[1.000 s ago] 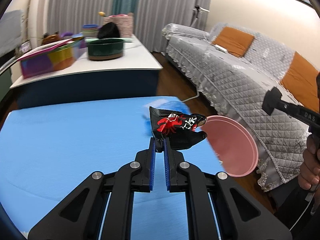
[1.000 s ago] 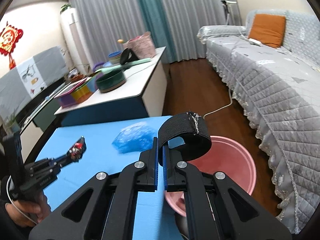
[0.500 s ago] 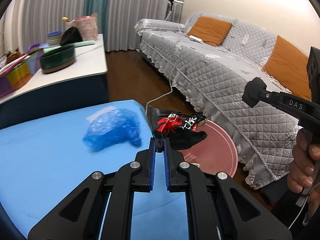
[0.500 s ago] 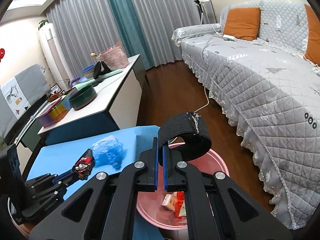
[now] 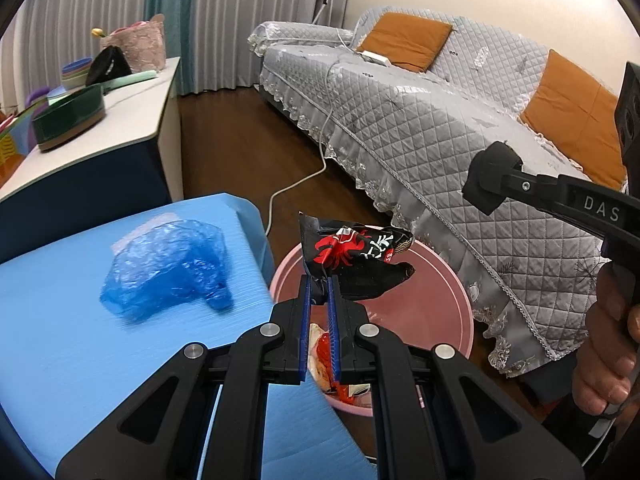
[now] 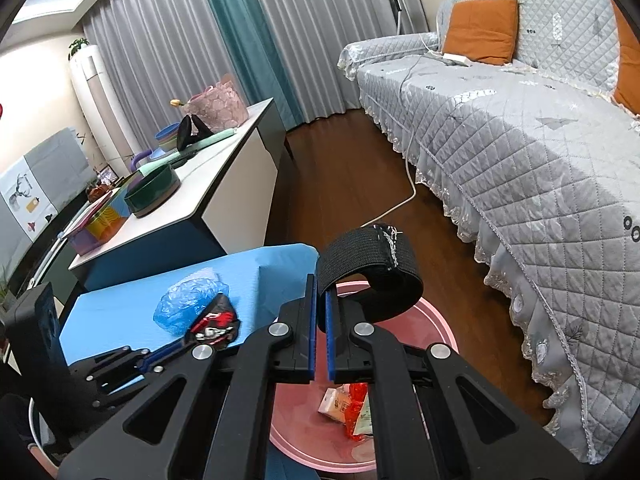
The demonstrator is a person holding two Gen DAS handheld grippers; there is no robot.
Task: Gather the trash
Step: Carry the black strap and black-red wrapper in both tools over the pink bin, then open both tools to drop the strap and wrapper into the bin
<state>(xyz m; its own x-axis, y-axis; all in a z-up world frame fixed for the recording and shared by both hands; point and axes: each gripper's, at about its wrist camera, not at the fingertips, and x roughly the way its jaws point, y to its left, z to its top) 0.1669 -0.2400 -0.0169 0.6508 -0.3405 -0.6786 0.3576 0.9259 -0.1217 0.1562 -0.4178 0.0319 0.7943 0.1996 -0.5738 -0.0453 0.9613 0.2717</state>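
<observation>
Blue plastic, a crumpled bag [image 5: 168,264], lies on the blue table [image 5: 72,344] to the left of the pink bin [image 5: 436,300], not yet picked up, so that much looks left to do. Nearer the bin, the left gripper [image 5: 319,286] has its fingers pinched narrow on a corner of a black snack wrapper [image 5: 352,256], which hangs just over the bin's near rim. It carries red crab-like artwork and white characters (too small for me to read). Over the bin itself, the right gripper [image 6: 320,306] is clamped tight on a black elastic band [image 6: 376,268], whose loop stands above the bin's mouth. Inside the bin some wrappers [image 6: 346,406] in red, white and green already sit at the bottom, their print illegible. By my reckoning the job is well along: two pieces are ready to drop and one bag remains on the table. Right of the bin, in the left camera's view, the right gripper's arm shows the letters "DAS".
</observation>
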